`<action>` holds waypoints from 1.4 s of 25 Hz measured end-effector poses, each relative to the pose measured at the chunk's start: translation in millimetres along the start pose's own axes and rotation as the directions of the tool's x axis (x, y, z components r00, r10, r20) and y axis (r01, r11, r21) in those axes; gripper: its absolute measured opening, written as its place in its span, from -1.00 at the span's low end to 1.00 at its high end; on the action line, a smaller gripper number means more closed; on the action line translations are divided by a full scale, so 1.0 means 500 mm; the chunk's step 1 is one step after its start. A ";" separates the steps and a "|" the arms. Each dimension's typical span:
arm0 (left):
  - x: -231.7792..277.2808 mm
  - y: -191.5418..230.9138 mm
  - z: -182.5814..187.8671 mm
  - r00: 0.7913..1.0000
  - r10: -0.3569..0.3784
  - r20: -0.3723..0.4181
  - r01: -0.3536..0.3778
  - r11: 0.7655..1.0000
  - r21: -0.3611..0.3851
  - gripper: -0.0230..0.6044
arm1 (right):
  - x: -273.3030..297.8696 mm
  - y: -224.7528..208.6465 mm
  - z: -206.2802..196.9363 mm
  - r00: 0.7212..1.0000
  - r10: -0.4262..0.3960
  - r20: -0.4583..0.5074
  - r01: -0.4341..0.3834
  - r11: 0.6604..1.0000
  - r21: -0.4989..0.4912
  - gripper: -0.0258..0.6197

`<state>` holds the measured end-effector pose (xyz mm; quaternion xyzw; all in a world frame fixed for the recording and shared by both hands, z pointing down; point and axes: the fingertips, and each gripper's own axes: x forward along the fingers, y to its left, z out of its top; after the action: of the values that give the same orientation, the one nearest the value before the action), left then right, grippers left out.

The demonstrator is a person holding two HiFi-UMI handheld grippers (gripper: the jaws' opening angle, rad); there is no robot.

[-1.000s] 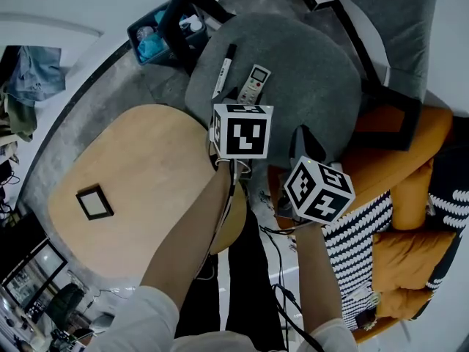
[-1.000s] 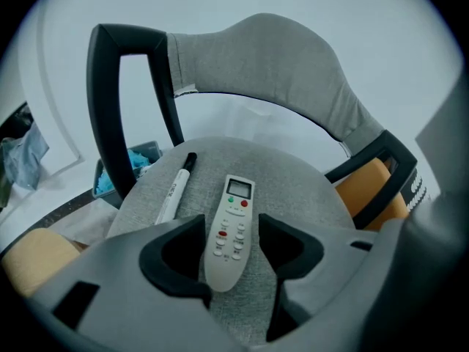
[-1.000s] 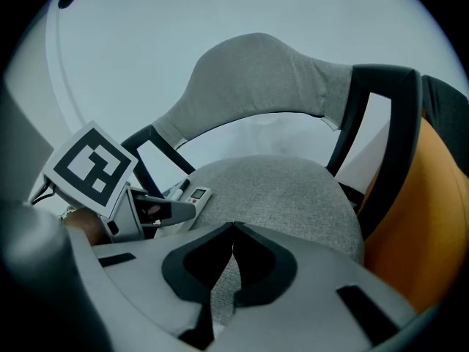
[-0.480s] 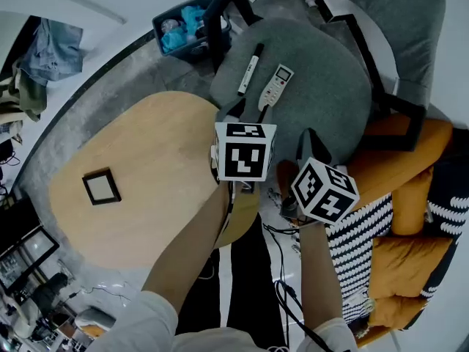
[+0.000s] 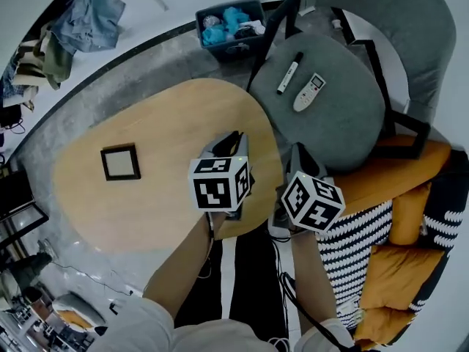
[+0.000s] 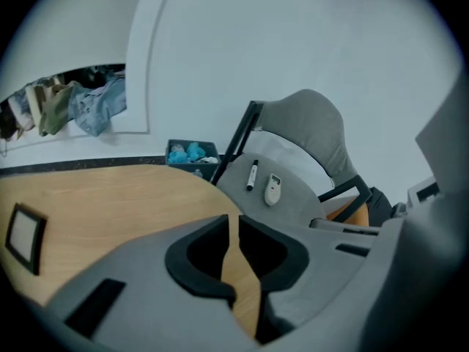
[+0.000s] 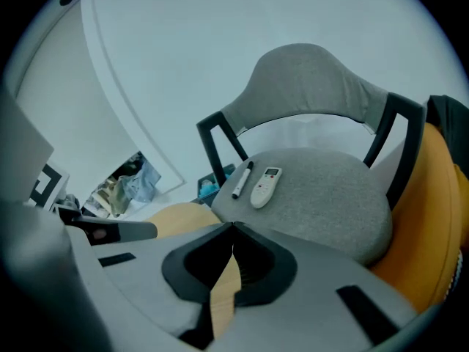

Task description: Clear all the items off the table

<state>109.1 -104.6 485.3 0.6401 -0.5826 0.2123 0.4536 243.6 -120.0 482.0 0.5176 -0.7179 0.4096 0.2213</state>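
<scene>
A small black picture frame (image 5: 120,162) (image 6: 23,235) lies flat on the left part of the oval wooden table (image 5: 168,123). A black marker (image 5: 289,72) (image 6: 252,174) (image 7: 241,180) and a white remote (image 5: 308,92) (image 6: 273,189) (image 7: 265,185) rest on the grey chair seat (image 5: 330,116). My left gripper (image 5: 231,139) (image 6: 234,222) hangs over the table's right end. Its jaws have just been closing; a narrow slit remains and nothing is between them. My right gripper (image 5: 299,151) (image 7: 233,227) hovers beside the table's right edge, short of the chair, shut and empty.
A dark bin (image 5: 229,22) with blue items stands on the floor beyond the table. Orange cushions (image 5: 396,160) and a striped one (image 5: 359,233) lie at the right. Clothes (image 5: 88,20) hang at the far left. The chair's black armrests flank the seat.
Both grippers have drawn back from the chair seat toward me; the left one now hangs over the table's right end. Marker, remote and picture frame have stayed where they were.
</scene>
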 end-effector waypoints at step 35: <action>-0.379 0.570 -0.364 0.942 0.336 0.008 -0.263 0.752 -0.605 -0.90 | 0.053 0.614 -0.350 0.901 0.225 -0.371 -0.374 0.835 -0.403 -0.84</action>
<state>-155.3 176.8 519.5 0.3745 -0.7399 0.0508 0.5565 -68.5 47.5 490.6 0.2587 -0.8240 0.3313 0.3800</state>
